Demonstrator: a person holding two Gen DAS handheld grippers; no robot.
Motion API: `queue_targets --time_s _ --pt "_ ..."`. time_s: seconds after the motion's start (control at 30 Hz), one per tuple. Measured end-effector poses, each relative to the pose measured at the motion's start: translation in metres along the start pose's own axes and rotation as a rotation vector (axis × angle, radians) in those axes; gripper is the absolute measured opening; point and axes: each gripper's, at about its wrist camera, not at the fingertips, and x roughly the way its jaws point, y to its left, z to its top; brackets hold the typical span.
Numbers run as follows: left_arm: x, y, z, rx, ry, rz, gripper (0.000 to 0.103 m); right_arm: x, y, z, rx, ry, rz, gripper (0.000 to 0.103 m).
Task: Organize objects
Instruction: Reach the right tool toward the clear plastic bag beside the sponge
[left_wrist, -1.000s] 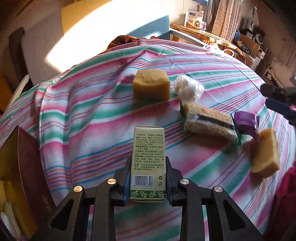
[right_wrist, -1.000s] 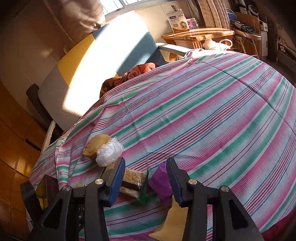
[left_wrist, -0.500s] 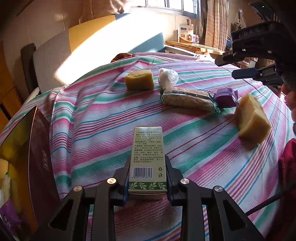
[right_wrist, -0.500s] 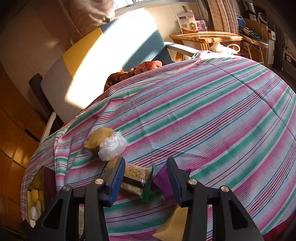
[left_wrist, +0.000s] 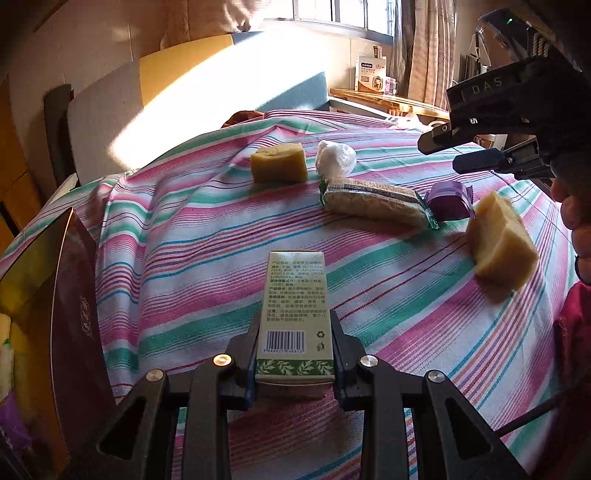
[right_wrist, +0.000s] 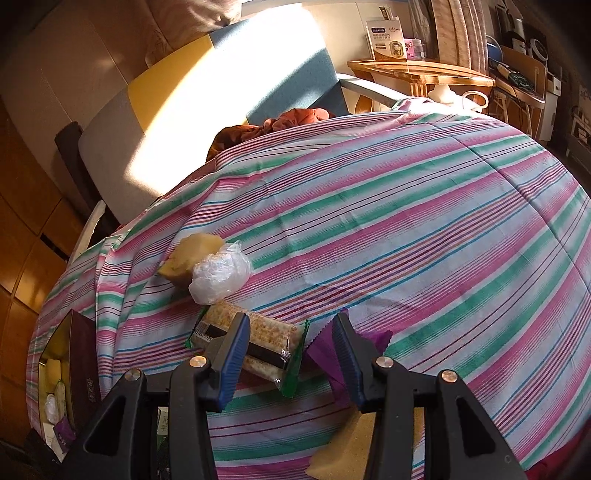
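My left gripper (left_wrist: 295, 354) is shut on a green and white carton (left_wrist: 295, 314), held low over the striped tablecloth (left_wrist: 177, 251). On the cloth lie a yellow sponge (left_wrist: 279, 168), a crumpled white bag (left_wrist: 335, 159), a cracker pack (left_wrist: 373, 201), a purple packet (left_wrist: 448, 199) and a second yellow sponge (left_wrist: 500, 240). My right gripper (right_wrist: 291, 354) is open and empty, hovering above the cracker pack (right_wrist: 258, 341) and purple packet (right_wrist: 325, 350). It also shows at the right of the left wrist view (left_wrist: 480, 147).
A dark red box (left_wrist: 51, 317) with several items inside stands open at the table's left edge; it also shows in the right wrist view (right_wrist: 70, 365). A sofa (right_wrist: 221, 92) stands behind the table, and a wooden side table (right_wrist: 417, 70) at the back right.
My left gripper with the carton has drawn back and lowered toward the near left, bringing the dark red box into view. My right gripper has shifted slightly, still open above the packs.
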Motion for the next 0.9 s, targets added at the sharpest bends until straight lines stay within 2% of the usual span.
queue_targets --time_s 0.13,0.23,0.43,0.47,0.6,0.9 --pt "0.0 0.0 0.0 0.0 -0.001 0.0 0.031 0.002 -0.001 -0.001 0.019 0.027 0.037 0.047" --pt "0.0 0.002 0.0 -0.005 0.0 -0.005 0.031 0.005 0.0 0.004 0.045 0.057 0.11 0.047" --pt "0.0 0.004 0.0 -0.016 -0.002 -0.017 0.031 0.019 0.01 0.043 0.032 0.118 0.238 0.049" --pt "0.0 0.004 0.0 -0.016 -0.003 -0.017 0.031 0.024 0.012 0.049 0.023 0.139 0.242 0.053" --pt "0.0 0.006 0.0 -0.027 -0.005 -0.029 0.031 0.046 0.02 0.065 -0.019 0.214 0.234 0.054" --pt "0.001 0.008 0.0 -0.042 -0.006 -0.047 0.031 0.099 0.026 0.081 0.104 0.3 0.25 0.054"
